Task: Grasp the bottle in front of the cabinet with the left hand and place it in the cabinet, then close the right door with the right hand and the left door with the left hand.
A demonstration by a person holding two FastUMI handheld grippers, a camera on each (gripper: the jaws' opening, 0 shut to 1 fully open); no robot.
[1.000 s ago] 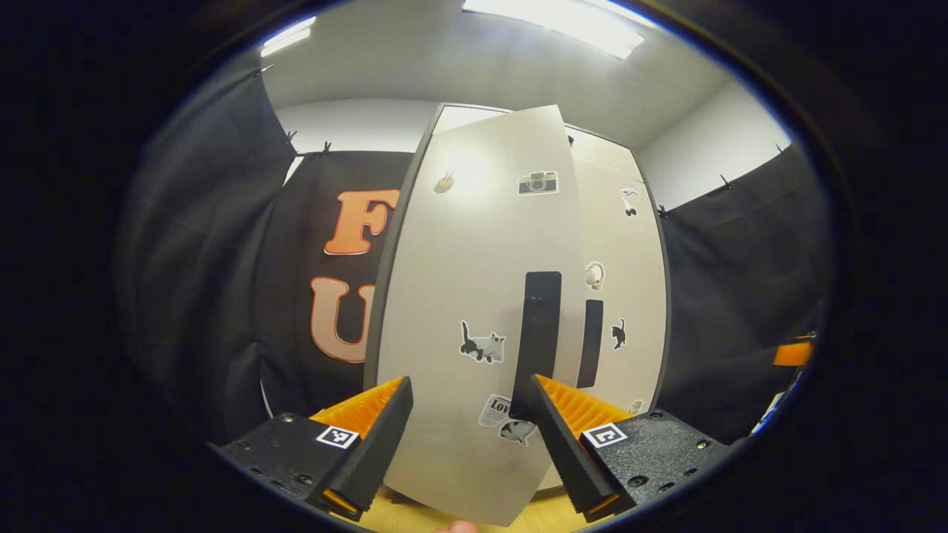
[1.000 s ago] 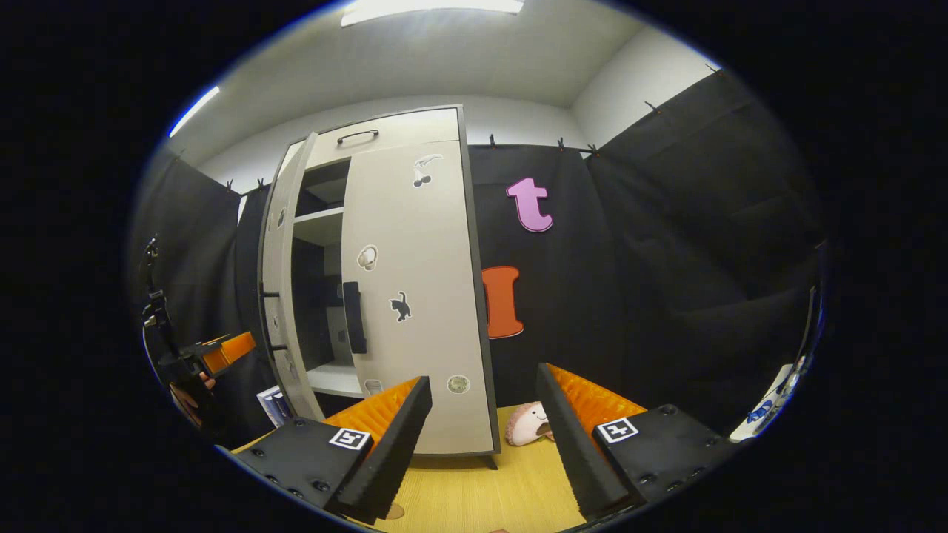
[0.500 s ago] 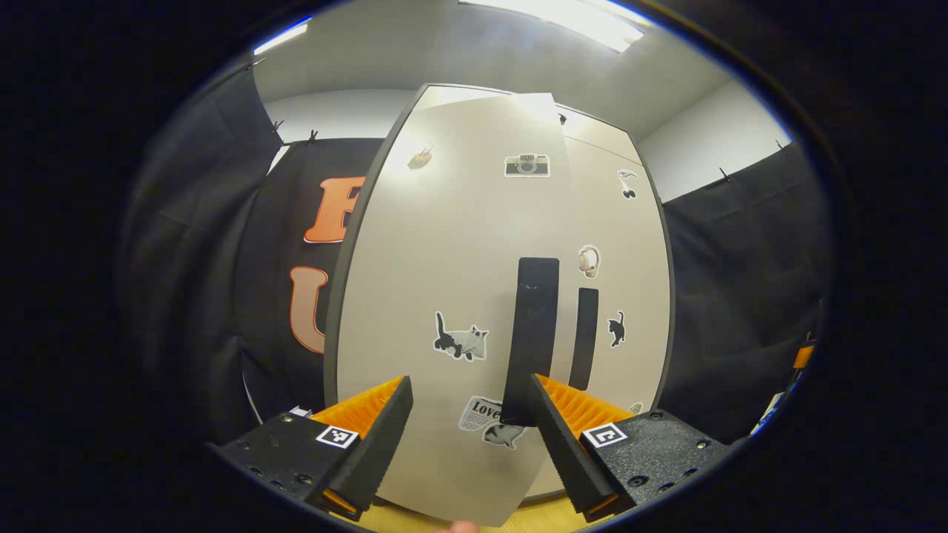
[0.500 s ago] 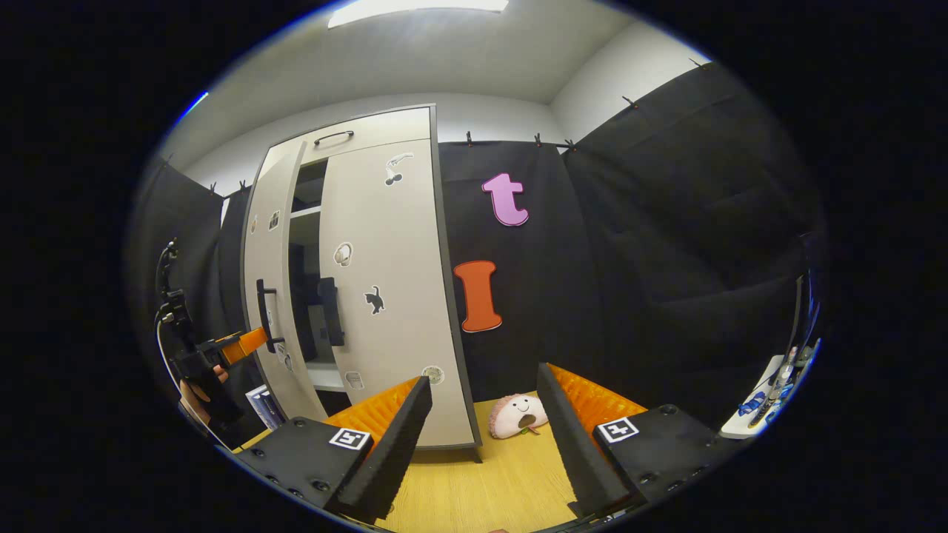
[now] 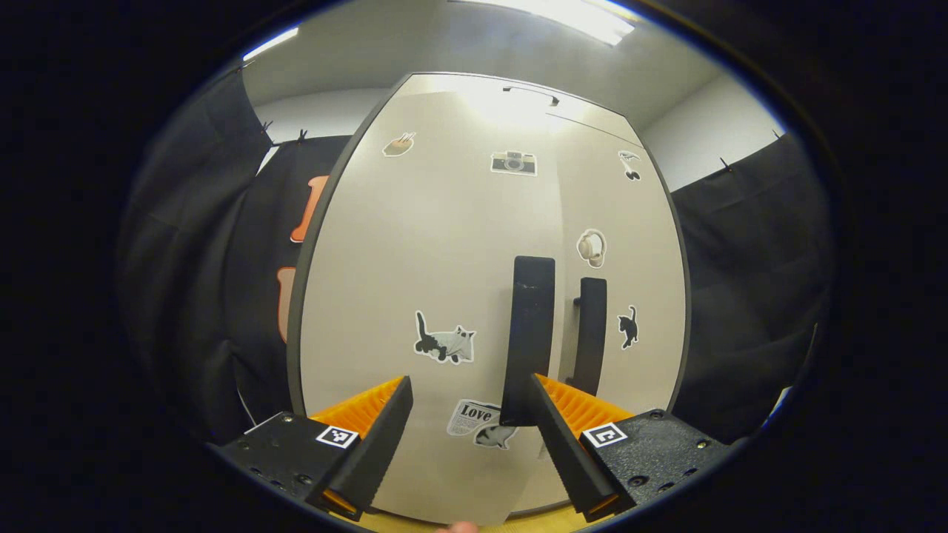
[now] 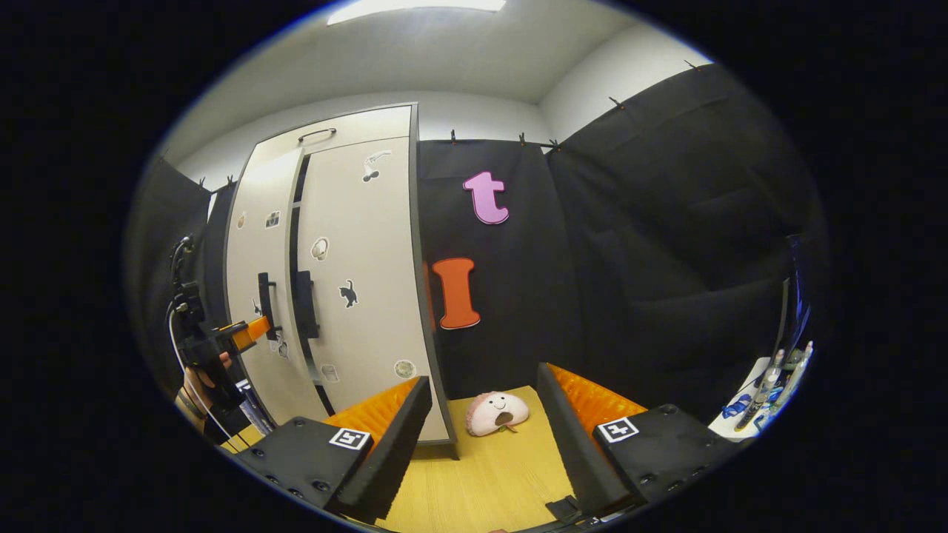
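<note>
The left gripper [image 5: 466, 437], spread and holding nothing, faces the left door [image 5: 429, 296] beside its handle [image 5: 529, 337] to push it flush. The right gripper [image 6: 481, 444], also spread, hangs well back from the right door [image 6: 355, 281], which looks shut

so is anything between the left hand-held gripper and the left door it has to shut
Nothing visible. The left hand-held gripper faces the left door directly, open, its fingers straddling the lower end of the door's handle.
</note>
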